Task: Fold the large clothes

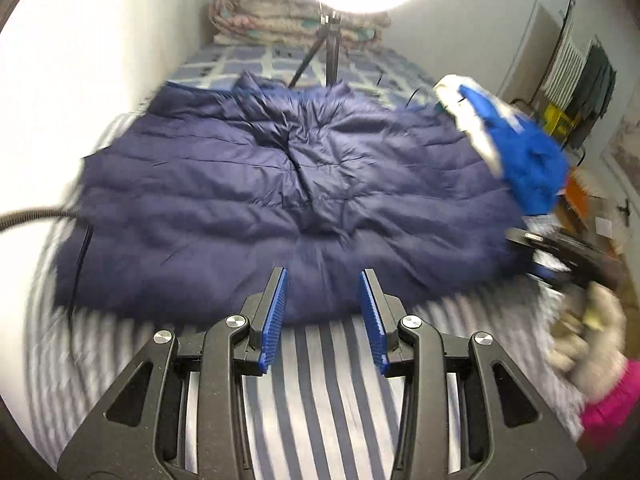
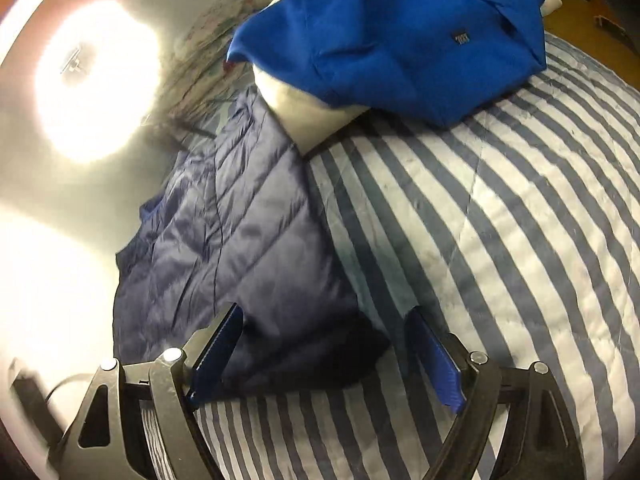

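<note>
A navy quilted puffer jacket (image 1: 280, 184) lies spread flat on the striped bed cover (image 1: 320, 400). My left gripper (image 1: 323, 280) hovers over the jacket's near hem, open, with nothing between its blue pads. In the right wrist view the jacket (image 2: 240, 240) runs along the left side. My right gripper (image 2: 325, 316) stands wide open above the jacket's near corner, which lies under the left finger without being pinched. At the right edge of the left wrist view, a hand in a pale glove (image 1: 592, 328) with a pink sleeve holds a blurred black tool.
A bright blue garment (image 2: 400, 40) is heaped over something white (image 2: 304, 116) at the jacket's far end, also seen as the blue garment (image 1: 520, 160). A ring light on a tripod (image 1: 332, 48) and a folded quilt (image 1: 272, 16) stand beyond. A wall runs along the left.
</note>
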`<action>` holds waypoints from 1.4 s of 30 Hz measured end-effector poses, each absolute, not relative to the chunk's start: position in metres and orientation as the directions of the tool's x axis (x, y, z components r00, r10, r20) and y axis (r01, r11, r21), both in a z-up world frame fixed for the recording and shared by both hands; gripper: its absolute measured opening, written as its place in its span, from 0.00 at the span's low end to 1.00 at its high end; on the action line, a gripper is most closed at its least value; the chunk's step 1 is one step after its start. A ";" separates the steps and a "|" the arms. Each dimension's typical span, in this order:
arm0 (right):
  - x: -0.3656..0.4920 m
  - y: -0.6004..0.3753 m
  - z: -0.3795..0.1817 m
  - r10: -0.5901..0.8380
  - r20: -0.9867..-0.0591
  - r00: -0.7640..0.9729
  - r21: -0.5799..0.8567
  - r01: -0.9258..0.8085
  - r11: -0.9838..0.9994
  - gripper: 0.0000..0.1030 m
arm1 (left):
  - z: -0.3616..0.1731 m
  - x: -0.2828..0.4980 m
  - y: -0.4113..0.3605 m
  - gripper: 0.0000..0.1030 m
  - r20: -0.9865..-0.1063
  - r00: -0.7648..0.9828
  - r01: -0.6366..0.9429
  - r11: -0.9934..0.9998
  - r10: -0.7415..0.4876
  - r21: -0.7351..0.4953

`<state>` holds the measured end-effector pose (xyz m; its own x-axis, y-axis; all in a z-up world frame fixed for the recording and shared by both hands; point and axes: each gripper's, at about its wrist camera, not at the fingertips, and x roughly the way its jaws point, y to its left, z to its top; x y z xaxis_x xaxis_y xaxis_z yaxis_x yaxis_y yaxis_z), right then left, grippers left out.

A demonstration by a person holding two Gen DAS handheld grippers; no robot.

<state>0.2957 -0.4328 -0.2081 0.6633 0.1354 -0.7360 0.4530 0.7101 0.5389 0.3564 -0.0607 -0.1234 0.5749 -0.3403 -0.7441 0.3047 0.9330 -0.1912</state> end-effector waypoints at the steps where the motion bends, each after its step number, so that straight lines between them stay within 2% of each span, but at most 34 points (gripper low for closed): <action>1: 0.297 -0.434 -0.207 0.131 -0.741 0.658 0.534 0.460 0.709 0.80 | -0.110 0.336 -0.052 0.36 -0.740 0.574 0.307 0.930 -0.350 -0.201; 3: 0.303 -0.432 -0.204 0.135 -0.745 0.653 0.531 0.458 0.713 0.65 | -0.088 0.303 -0.037 0.37 -0.735 0.571 0.315 0.924 -0.366 -0.215; 5: 0.309 -0.426 -0.198 0.131 -0.759 0.638 0.505 0.449 0.737 0.39 | -0.062 0.259 -0.019 0.37 -0.738 0.564 0.319 0.922 -0.371 -0.220; 8: 0.312 -0.412 -0.181 0.105 -0.766 0.635 0.459 0.425 0.780 0.19 | -0.035 0.205 0.001 0.37 -0.740 0.559 0.296 0.924 -0.374 -0.243; 11: 0.312 -0.390 -0.149 0.045 -0.756 0.653 0.371 0.371 0.851 0.10 | -0.024 0.163 0.018 0.37 -0.728 0.555 0.262 0.916 -0.401 -0.305; 16: 0.312 -0.357 -0.096 -0.014 -0.711 0.703 0.266 0.288 0.920 0.05 | -0.033 0.123 0.039 0.37 -0.652 0.598 0.183 0.871 -0.467 -0.456; 20: 0.316 -0.318 -0.053 -0.051 -0.661 0.749 0.156 0.204 0.966 0.00 | -0.062 0.128 0.045 0.37 -0.688 0.553 0.120 0.862 -0.470 -0.492; 25: 0.335 -0.252 -0.010 -0.013 -0.589 0.808 0.077 0.071 0.994 0.00 | -0.093 0.135 0.052 0.36 -0.738 0.445 0.078 0.843 -0.508 -0.533; 28: 0.339 -0.226 0.000 0.012 -0.565 0.825 0.079 0.040 0.996 0.00 | -0.093 0.129 0.059 0.37 -0.746 0.456 0.074 0.856 -0.485 -0.511; 29: 0.340 -0.224 -0.003 0.016 -0.574 0.819 0.108 0.056 0.993 0.05 | -0.093 0.128 0.061 0.37 -0.749 0.461 0.075 0.862 -0.475 -0.501; 30: 0.340 -0.226 -0.007 0.024 -0.584 0.811 0.133 0.067 0.989 0.16 | -0.093 0.127 0.064 0.37 -0.751 0.466 0.074 0.866 -0.468 -0.494; 31: 0.338 -0.233 -0.016 0.053 -0.596 0.801 0.191 0.077 0.979 0.42 | -0.093 0.126 0.069 0.37 -0.750 0.471 0.065 0.866 -0.464 -0.495; 32: 0.335 -0.242 -0.025 0.072 -0.608 0.791 0.233 0.091 0.968 0.60 | -0.093 0.126 0.072 0.37 -0.749 0.473 0.059 0.865 -0.464 -0.499; 38: 0.307 -0.310 -0.103 0.110 -0.702 0.704 0.396 0.256 0.882 0.65 | -0.096 0.130 0.087 0.37 -0.746 0.476 0.016 0.852 -0.466 -0.523; 42: 0.280 -0.375 -0.170 0.174 -0.723 0.669 0.577 0.445 0.685 0.68 | -0.097 0.134 0.080 0.37 -0.748 0.467 0.022 0.852 -0.472 -0.523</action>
<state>0.2795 -0.3745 -0.1698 0.6689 0.1737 -0.7227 0.4450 0.6852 0.5766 0.1339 0.0802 -0.0965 0.4671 -0.4716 -0.7479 0.0220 0.8518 -0.5234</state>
